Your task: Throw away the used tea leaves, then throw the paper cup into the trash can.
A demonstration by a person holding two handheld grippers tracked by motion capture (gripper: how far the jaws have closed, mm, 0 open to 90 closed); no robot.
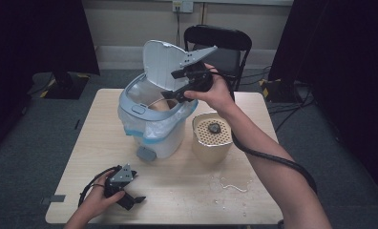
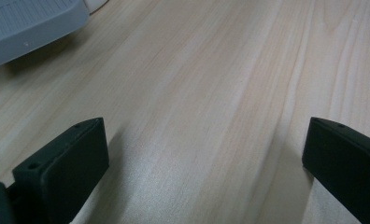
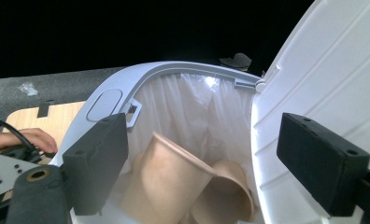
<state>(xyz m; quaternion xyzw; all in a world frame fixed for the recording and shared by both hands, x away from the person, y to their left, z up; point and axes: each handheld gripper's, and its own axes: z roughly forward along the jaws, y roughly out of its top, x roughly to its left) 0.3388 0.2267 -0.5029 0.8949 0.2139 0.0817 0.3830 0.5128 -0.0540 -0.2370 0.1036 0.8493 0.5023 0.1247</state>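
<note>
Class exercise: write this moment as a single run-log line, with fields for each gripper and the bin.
right gripper: open, above white lidded plastic bin | bin: lid up, two brown paper cups inside | left gripper: open, on pale wooden table

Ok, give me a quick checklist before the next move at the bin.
1. Bin lid up: ok.
2. Liner bag seated inside the bin: ok.
3. Paper cups down in the bin: ok.
4. Right tool open and empty above the bin: ok.
5. Left tool open, resting low on the table: ok.
6. Tub beside the bin still holds something: cannot tell what.
</note>
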